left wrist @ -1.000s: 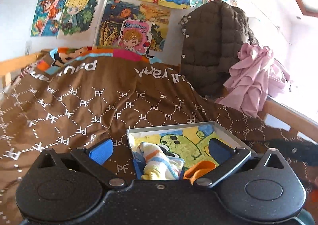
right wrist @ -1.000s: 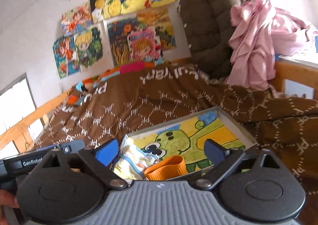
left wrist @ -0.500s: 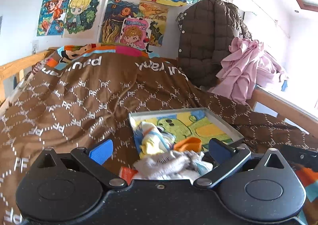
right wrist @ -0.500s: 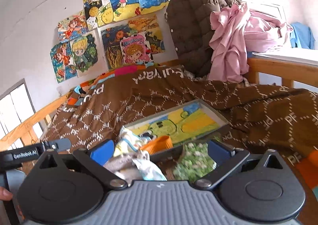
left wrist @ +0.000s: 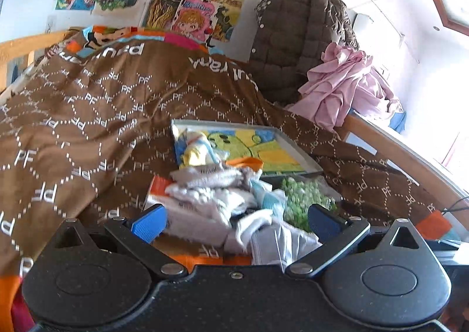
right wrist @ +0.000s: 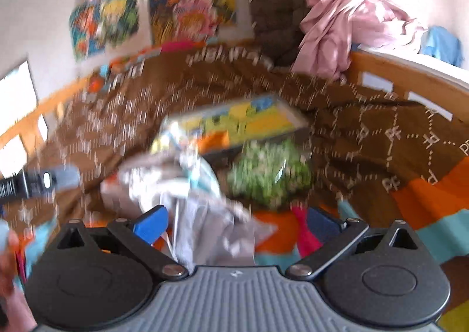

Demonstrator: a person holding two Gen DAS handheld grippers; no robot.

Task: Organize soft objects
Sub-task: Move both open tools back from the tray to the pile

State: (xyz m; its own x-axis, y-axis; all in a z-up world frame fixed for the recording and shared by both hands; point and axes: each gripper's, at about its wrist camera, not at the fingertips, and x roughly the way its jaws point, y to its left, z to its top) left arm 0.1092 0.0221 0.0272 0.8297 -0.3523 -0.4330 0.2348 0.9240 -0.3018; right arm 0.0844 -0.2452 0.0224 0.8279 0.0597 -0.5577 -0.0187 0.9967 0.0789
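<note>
Both views pulled back; crumpled grey-white sock pile (left wrist: 211, 191) revealed.

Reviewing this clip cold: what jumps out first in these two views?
A heap of pale socks and a green speckled bundle sits on the brown quilt, just ahead of the open left gripper. Behind it lies a tray with a cartoon lining, holding a striped sock. Bright drawings cover the wall; the right view is badly blurred.
</note>
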